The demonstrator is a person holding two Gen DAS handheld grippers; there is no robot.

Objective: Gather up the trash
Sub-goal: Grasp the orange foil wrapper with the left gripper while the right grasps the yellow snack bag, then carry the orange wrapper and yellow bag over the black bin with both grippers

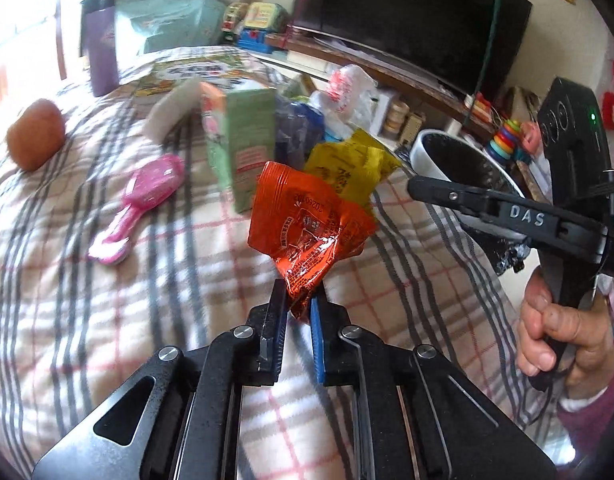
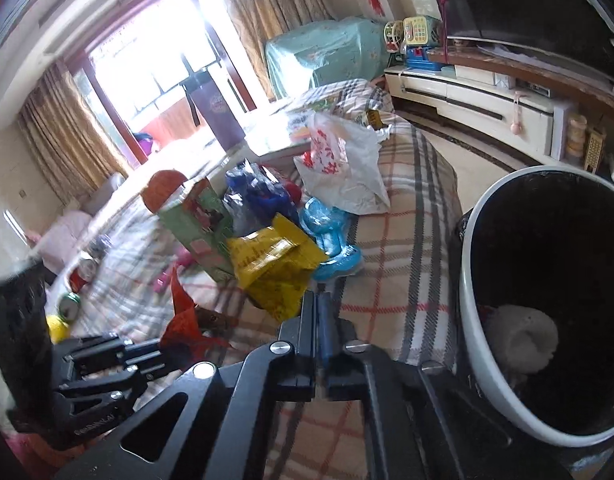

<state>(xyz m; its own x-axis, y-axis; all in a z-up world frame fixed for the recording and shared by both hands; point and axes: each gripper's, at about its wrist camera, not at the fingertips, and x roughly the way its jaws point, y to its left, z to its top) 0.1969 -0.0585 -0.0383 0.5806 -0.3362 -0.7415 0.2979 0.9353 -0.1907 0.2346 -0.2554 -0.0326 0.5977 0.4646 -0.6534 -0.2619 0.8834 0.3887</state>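
Note:
My left gripper [image 1: 299, 300] is shut on the lower corner of a crumpled orange snack wrapper [image 1: 307, 232], held just above the plaid blanket [image 1: 107, 320]. Behind it lies a yellow wrapper [image 1: 347, 168]. In the right wrist view my right gripper [image 2: 317, 300] has its jaws together on the near edge of the yellow wrapper [image 2: 275, 264]. A white trash bin [image 2: 467, 280] with a black liner stands beside the bed at the right, a crumpled paper wad [image 2: 523, 340] inside. The left gripper [image 2: 119, 360] with the orange wrapper [image 2: 183, 320] shows at the lower left.
A green carton [image 1: 243, 132], dark blue plastic [image 1: 295, 128] and a white plastic bag [image 1: 347, 96] crowd behind the wrappers. A pink hairbrush [image 1: 139, 204], an orange ball [image 1: 35, 140] and a purple tumbler [image 1: 99, 44] lie to the left. A blue plastic toy [image 2: 331, 240] sits near the bed edge.

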